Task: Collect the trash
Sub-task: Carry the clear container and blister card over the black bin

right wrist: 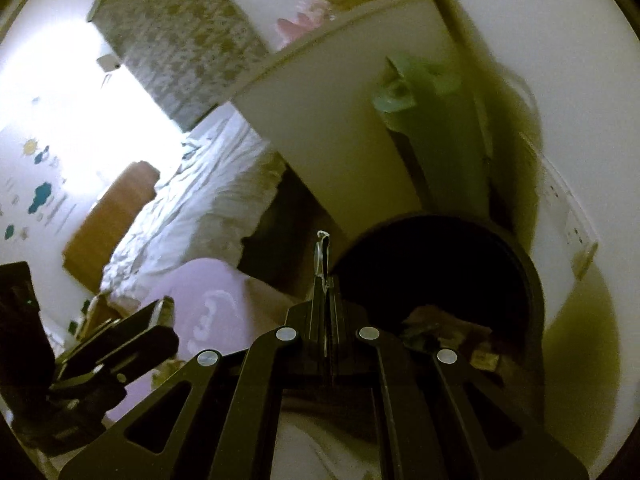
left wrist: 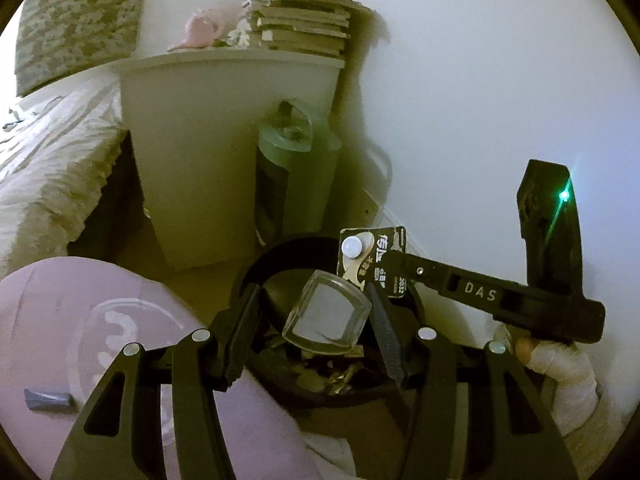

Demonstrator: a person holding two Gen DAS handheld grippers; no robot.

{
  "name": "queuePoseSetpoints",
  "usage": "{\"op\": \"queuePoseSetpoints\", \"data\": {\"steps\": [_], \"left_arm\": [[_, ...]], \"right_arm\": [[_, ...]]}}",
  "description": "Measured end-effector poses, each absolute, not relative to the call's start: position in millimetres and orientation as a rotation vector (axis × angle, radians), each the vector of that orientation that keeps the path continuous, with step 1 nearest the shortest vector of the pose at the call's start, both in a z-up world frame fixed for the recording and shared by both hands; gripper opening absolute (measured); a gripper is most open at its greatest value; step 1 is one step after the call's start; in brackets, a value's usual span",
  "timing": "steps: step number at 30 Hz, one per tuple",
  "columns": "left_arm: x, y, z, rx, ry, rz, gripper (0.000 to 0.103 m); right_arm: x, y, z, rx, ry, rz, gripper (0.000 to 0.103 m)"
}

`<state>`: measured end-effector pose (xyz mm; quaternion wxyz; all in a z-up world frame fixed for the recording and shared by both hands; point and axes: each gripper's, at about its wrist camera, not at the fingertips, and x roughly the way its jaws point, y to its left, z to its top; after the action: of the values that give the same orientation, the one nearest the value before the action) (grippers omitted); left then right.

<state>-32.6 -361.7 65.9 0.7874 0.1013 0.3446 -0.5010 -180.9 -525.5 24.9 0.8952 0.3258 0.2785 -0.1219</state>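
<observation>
My left gripper (left wrist: 312, 294) holds a clear square plastic box (left wrist: 326, 316) tilted between its fingers, above the black round trash bin (left wrist: 250, 276). The bin holds crumpled wrappers (left wrist: 336, 376). My right gripper (left wrist: 394, 258) comes in from the right, shut on a button-battery card (left wrist: 370, 258) that hangs over the bin's far rim. In the right wrist view the right gripper (right wrist: 326, 280) is shut on that card (right wrist: 322, 250), seen edge-on, beside the bin (right wrist: 534, 284). The left gripper (right wrist: 160, 314) shows at the lower left.
A white nightstand (left wrist: 224, 152) with stacked books (left wrist: 304, 24) and a pink toy (left wrist: 200, 28) stands behind the bin, with a green cylinder (left wrist: 292, 176) beside it. To the left are a bed (left wrist: 48, 168) and a pink cushion (left wrist: 80, 320). A wall (left wrist: 500, 80) is on the right.
</observation>
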Motion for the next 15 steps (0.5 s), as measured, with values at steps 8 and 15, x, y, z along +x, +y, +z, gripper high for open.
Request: {"op": "queuePoseSetpoints", "data": {"steps": [8, 15], "left_arm": [[-36, -384, 51, 0.244, 0.778, -1.097, 0.054], [-39, -400, 41, 0.257, 0.807, -1.105, 0.054]], "right_arm": [[-188, -540, 2, 0.714, 0.610, -0.289, 0.003], [-193, -552, -12, 0.735, 0.625, -0.316, 0.003]]}}
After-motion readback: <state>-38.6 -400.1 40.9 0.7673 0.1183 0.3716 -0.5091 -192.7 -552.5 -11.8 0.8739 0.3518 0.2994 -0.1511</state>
